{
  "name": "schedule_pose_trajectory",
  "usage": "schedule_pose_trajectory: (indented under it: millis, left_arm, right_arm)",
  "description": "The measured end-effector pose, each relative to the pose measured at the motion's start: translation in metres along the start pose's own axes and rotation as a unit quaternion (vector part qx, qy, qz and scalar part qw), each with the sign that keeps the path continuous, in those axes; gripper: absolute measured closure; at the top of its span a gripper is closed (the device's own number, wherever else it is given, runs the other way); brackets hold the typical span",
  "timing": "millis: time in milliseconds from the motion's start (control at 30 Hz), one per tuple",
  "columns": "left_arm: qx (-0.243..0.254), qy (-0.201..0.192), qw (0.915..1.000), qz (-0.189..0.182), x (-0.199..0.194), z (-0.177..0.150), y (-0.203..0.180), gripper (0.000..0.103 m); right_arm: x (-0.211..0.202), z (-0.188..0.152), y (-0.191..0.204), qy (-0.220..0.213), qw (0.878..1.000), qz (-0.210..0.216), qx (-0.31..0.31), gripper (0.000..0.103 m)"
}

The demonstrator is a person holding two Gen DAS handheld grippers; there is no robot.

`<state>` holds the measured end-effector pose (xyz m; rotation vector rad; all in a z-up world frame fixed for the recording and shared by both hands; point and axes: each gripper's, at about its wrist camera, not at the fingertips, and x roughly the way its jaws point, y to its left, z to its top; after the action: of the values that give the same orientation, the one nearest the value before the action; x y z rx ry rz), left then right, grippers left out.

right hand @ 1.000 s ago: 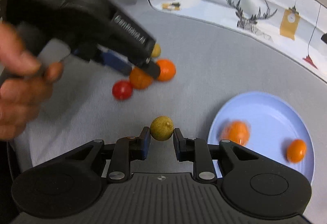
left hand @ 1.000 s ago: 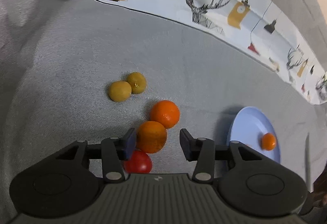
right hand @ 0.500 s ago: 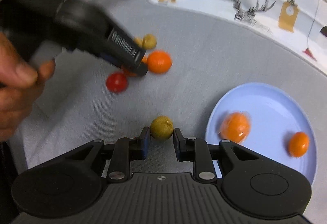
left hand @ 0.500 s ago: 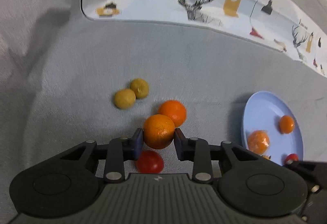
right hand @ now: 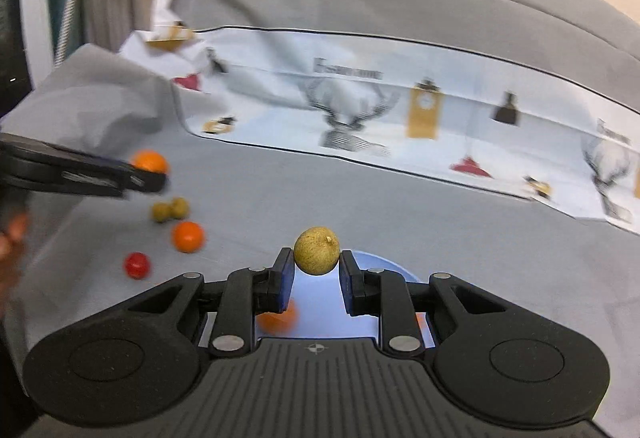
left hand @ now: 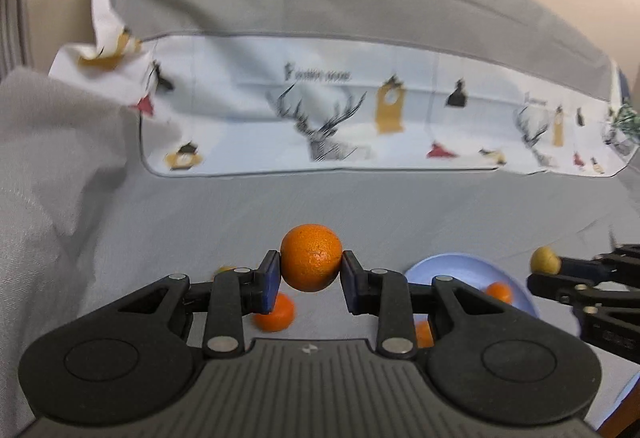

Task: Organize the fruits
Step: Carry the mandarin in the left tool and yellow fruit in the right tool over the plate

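Left claw [left hand: 311, 274] clamped on a round, dimpled orange [left hand: 311, 257], raised above grey cloth [left hand: 200, 218]. Right claw [right hand: 316, 272] pinched on a small yellow-green fruit [right hand: 317, 250], over the blue plate [right hand: 320, 312].

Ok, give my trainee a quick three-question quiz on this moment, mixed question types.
1. True or false: the left gripper is empty.
2. What does the right gripper hold? A) red tomato B) yellow-green fruit C) orange
3. Fill in: the fruits already sorted lie on a light blue ____.

Key:
1. False: it grips an orange.
2. B: the yellow-green fruit. The red tomato lies on the grey cloth.
3. Plate.
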<state>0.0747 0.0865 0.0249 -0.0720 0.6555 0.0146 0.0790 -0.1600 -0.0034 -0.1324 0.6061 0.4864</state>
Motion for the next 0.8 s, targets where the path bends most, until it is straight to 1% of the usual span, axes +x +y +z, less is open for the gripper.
schedule_pose_trajectory:
  millis: [133,233,300,367,500,633,733,800]
  left_arm:
    - [0.009,0.012,0.9996,-0.024,0.001,-0.007,-0.024,0.067]
    - [0.040,0.014,0.9985,-0.036,0.004,-0.015,-0.043,0.067]
    - [0.068,0.011,0.9970,-0.037,0.007,-0.019,-0.053,0.067]
    - [0.080,0.018,0.9959,-0.040,0.013,-0.024,-0.057,0.067]
    - [0.073,0.034,0.9955,-0.050,0.025,-0.028,-0.059,0.067]
    - [0.060,0.047,0.9951,-0.064,0.033,-0.029,-0.065,0.067]
    - [0.066,0.054,0.9938,-0.071,0.037,-0.033,-0.075,0.067]
    - [0.077,0.055,0.9926,-0.075,0.037,-0.036,-0.083,0.068]
  right_arm:
    - [-0.003,-0.013,-0.023,0.015,0.999,-0.024,0.023,0.078]
    - [-0.001,-0.020,-0.031,0.024,0.998,-0.034,0.036,0.078]
    - [0.003,-0.024,-0.035,0.031,0.998,-0.036,0.045,0.078]
    - [0.009,-0.025,-0.036,0.038,0.997,-0.037,0.049,0.078]
    - [0.017,-0.024,-0.031,0.048,0.997,-0.038,0.046,0.078]
    - [0.016,-0.023,-0.026,0.043,0.998,-0.037,0.040,0.078]
    - [0.015,-0.024,-0.031,0.043,0.997,-0.044,0.044,0.078]
    - [0.013,-0.024,-0.036,0.040,0.996,-0.061,0.050,0.078]
